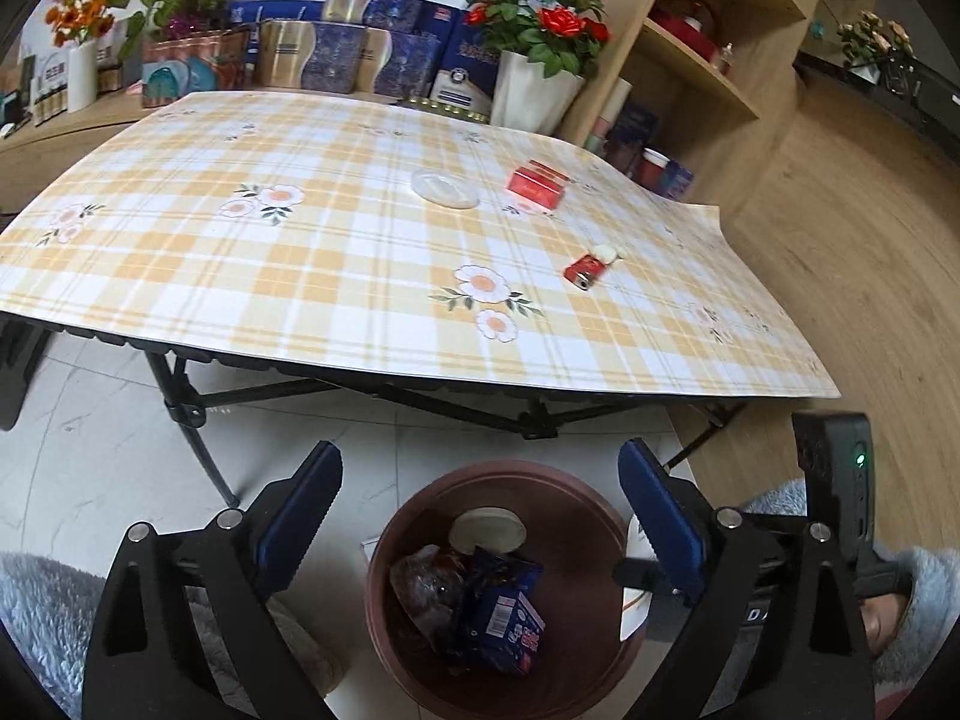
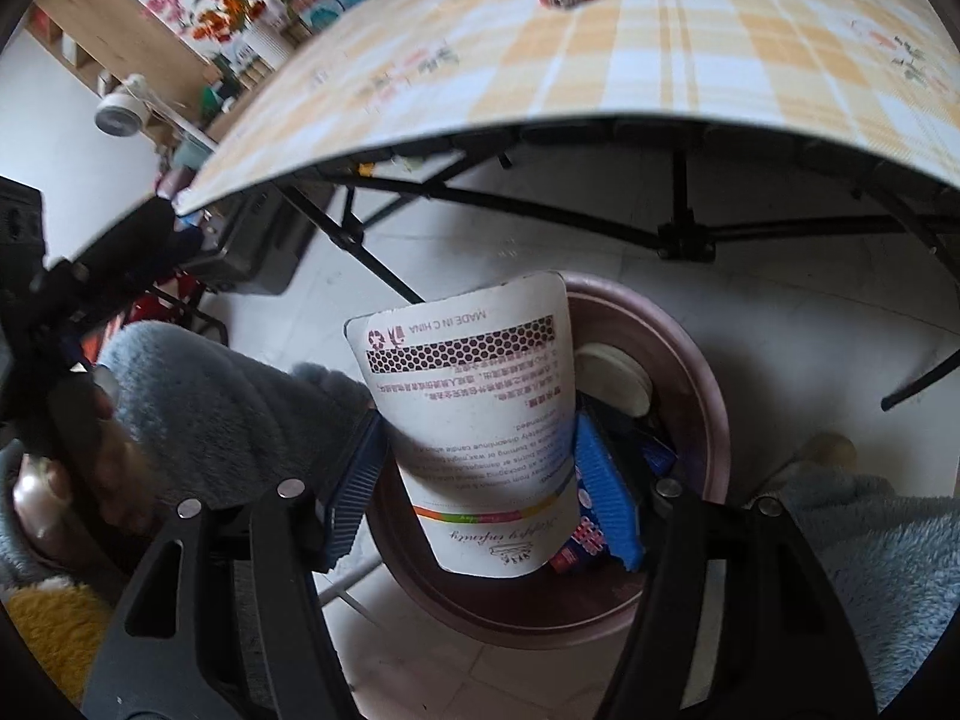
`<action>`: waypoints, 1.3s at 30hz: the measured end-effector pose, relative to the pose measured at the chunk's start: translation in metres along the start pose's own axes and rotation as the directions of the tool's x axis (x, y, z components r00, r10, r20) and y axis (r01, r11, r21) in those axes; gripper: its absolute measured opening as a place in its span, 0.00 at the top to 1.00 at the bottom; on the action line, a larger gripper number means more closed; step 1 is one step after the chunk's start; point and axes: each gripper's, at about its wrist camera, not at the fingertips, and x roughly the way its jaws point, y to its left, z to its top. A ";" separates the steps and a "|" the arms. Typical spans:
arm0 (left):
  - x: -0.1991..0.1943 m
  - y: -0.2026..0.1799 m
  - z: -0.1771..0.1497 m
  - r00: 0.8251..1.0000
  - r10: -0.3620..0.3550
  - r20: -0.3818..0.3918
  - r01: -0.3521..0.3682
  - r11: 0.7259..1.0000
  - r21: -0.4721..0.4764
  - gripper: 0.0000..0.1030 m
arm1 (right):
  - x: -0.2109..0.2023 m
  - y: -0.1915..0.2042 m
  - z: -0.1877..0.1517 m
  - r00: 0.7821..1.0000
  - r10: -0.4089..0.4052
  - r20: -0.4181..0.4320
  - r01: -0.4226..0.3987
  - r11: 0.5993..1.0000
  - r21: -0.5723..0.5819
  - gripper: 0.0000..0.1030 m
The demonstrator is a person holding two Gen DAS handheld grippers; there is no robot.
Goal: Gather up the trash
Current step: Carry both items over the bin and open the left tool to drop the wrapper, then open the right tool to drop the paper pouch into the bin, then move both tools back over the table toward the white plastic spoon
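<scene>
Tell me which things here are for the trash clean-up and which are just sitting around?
For the job:
- white paper pouch in the right gripper
- brown bin holding wrappers
- red box
- small red wrapper
- clear lid
- open left gripper

Just sitting around:
- red roses
- gift boxes
- wooden shelf

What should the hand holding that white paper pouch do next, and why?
Probably open the right gripper and let go. It is shut on the white pouch, which hangs above the brown bin that already holds a blue wrapper and other trash. The left gripper is open and empty, so it looks free to fetch the red pack from the table afterwards.
</scene>
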 end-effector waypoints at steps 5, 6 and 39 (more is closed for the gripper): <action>-0.002 0.002 -0.001 1.000 0.008 0.003 -0.008 1.000 -0.002 0.11 | 0.010 -0.002 -0.003 0.998 -0.040 -0.043 0.040 0.999 0.005 0.33; -0.001 0.002 -0.001 1.000 0.008 0.002 -0.008 1.000 -0.002 0.11 | 0.010 -0.003 -0.004 0.998 -0.044 -0.047 0.044 0.999 0.009 0.31; -0.019 -0.009 0.054 0.991 -0.006 0.131 0.001 0.999 0.041 0.11 | -0.107 0.005 0.063 0.957 -0.101 0.274 0.106 0.994 -0.007 0.11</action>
